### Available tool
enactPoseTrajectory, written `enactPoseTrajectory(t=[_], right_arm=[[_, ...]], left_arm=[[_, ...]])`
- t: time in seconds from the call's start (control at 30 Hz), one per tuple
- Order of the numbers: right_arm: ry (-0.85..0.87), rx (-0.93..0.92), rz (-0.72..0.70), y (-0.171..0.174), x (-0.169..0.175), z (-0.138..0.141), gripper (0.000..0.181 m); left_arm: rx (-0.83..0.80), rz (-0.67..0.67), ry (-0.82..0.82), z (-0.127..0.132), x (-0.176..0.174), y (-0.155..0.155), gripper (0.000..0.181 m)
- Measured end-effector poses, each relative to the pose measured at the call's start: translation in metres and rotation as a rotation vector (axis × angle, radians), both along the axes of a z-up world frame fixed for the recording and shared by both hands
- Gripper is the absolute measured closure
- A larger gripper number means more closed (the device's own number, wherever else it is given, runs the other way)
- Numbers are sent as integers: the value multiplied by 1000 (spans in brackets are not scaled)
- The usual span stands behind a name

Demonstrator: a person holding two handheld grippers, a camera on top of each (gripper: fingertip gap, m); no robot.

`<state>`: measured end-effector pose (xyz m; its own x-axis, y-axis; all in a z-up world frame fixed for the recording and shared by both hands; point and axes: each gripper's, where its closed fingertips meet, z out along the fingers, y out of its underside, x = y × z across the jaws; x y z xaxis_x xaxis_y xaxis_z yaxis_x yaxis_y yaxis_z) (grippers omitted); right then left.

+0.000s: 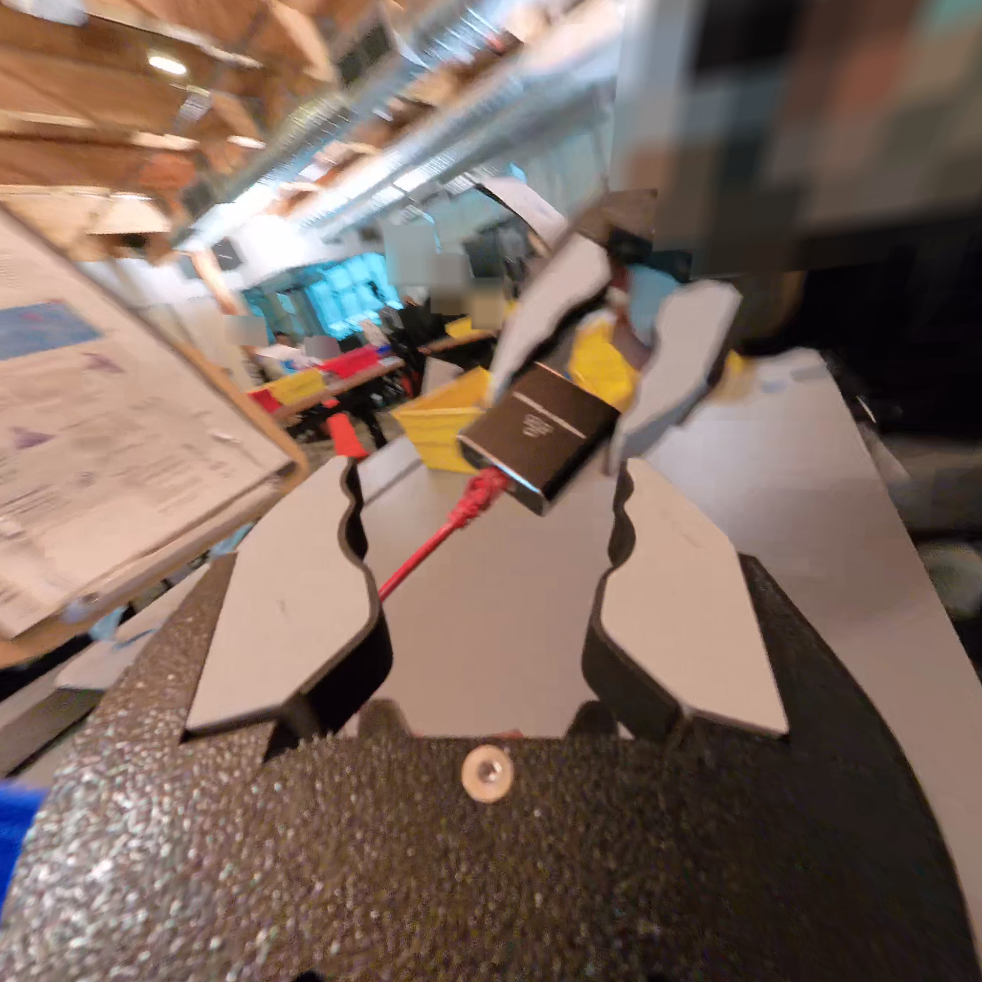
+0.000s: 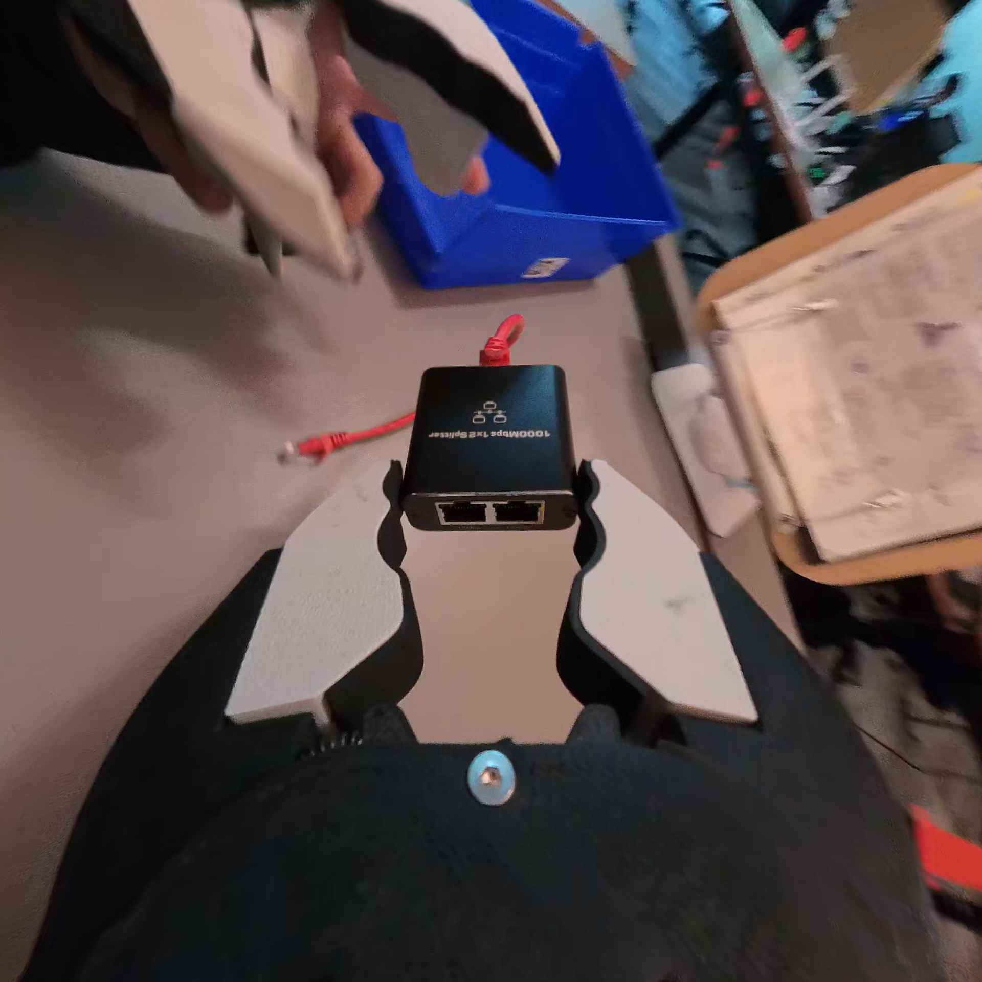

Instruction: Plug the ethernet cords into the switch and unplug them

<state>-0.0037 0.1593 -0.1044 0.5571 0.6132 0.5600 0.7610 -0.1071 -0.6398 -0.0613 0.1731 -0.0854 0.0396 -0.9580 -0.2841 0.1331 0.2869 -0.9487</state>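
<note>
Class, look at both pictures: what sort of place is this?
Probably a shared workshop or lab: exposed wooden ceiling beams, a grey worktable, coloured storage bins such as the blue bin, and people working at tables behind.

The switch [image 2: 491, 425] is black with white markings; the cord [image 2: 366, 434] plugged into it is red. Behind the switch, the bin [image 2: 536, 212] is blue.

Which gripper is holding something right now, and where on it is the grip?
The right gripper clamps the black switch by its two side walls, near the end with the two empty ports. The left gripper is open and holds nothing.
</note>
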Motion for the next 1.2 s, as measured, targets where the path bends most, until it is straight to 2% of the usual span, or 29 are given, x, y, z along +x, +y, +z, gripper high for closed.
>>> enactPoseTrajectory(t=[0.03, 0.1, 0.13, 0.2, 0.27, 0.3, 0.37, 0.4, 0.43, 0.47, 0.53, 0.57, 0.6, 0.63, 0.73, 0.83, 0.93, 0.97, 1.07, 1.2], right_arm=[[-27, 70, -46, 3, 6, 8, 119], [-85, 148, -112, 5, 12, 17, 119], [-113, 190, -142, 5, 12, 22, 119], [-127, 267, -165, 4, 6, 30, 119], [-107, 306, -136, 1, -10, 31, 119], [-84, 320, -114, -2, -18, 31, 119], [-50, 335, -114, -5, -28, 26, 119], [-36, 334, -118, -6, -31, 21, 119], [-12, 327, -111, -8, -35, 16, 119], [14, 324, -110, -9, -37, 12, 119], [6, 294, -89, -12, -35, 5, 119], [-12, 254, -53, -16, -33, 1, 113], [-31, 227, -50, -17, -29, -1, 93], [-73, 185, -42, -19, -24, -4, 80], [-305, 91, -7, -25, -11, -17, 72], [-571, 156, 62, -19, -17, -29, 80], [-704, 213, 120, -12, -32, -43, 81], [-725, 229, 105, -9, -31, -45, 81], [-664, 311, 80, -4, -39, -37, 107], [-652, 353, 77, 0, -47, -37, 101]], left_arm=[[-92, 57, -71, 12, -6, 12, 97], [-387, 97, -162, 22, -10, 31, 109], [-563, 42, -167, 19, -5, 31, 108], [-904, -186, -124, 7, 14, 13, 101], [-1153, -450, -29, -6, 30, -15, 106], [-1241, -563, 4, -11, 35, -26, 102], [-1395, -775, -16, -9, 36, -40, 113], [-1452, -879, -55, -3, 33, -43, 125], [-1486, -984, -104, 4, 28, -46, 147], [-1520, -1009, -115, 5, 29, -46, 154], [-1437, -955, -117, 0, 31, -48, 157], [-1359, -915, -87, -4, 31, -50, 157], [-1287, -894, -32, -7, 30, -54, 157], [-1225, -880, 54, -12, 29, -58, 157], [-1002, -683, 341, -40, 25, -58, 157], [-875, -565, 525, -55, 13, -56, 157], [-832, -525, 593, -56, 6, -58, 157], [-823, -515, 612, -57, 4, -58, 157], [-819, -488, 664, -63, -1, -56, 157], [-818, -518, 692, -63, -3, -63, 157]])
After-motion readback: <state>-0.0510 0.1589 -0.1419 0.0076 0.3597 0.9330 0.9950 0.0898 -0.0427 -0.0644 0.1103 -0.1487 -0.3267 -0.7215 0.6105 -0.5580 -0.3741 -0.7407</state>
